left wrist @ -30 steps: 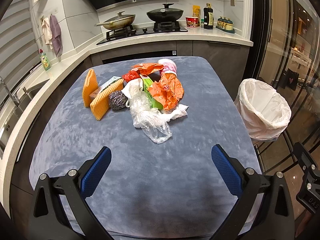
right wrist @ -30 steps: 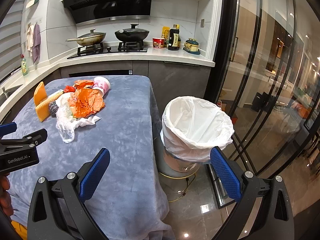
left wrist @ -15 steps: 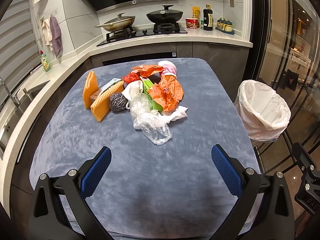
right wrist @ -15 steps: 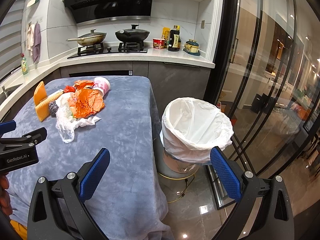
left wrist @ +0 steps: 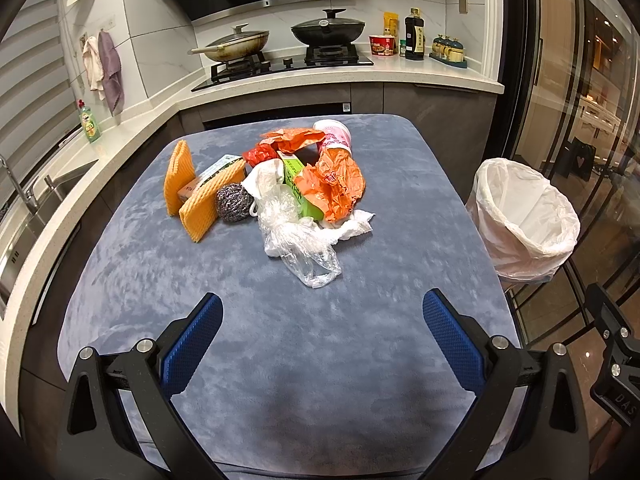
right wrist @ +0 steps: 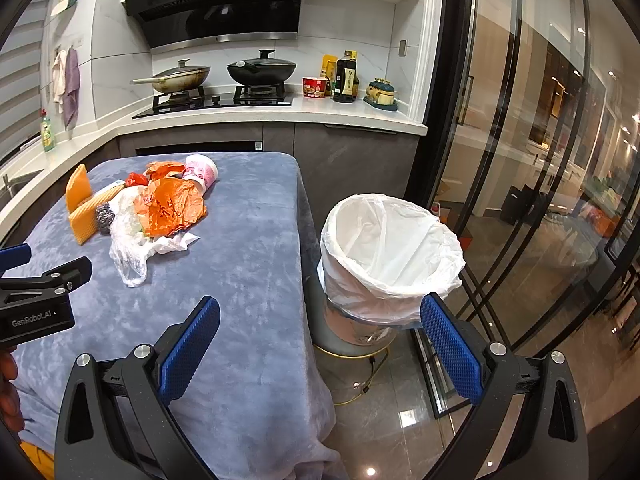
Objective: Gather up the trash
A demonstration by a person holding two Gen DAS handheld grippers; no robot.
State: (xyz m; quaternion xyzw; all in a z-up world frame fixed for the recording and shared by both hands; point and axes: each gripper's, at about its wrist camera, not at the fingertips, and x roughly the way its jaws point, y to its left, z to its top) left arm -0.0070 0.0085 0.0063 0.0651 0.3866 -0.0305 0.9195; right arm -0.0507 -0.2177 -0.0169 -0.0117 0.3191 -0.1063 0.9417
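Still no change: trash pile (left wrist: 296, 196) untouched.

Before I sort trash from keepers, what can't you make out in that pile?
- Green carton: both views, mostly buried under the orange plastic bag and clear plastic bag; print unreadable.
- Small box: wedged between the orange sponges.
- Trash bin: bottom hidden by its liner.

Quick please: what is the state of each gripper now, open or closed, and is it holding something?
Left gripper: open, holding nothing, above the table.
Right gripper: open, holding nothing, near the trash bin.
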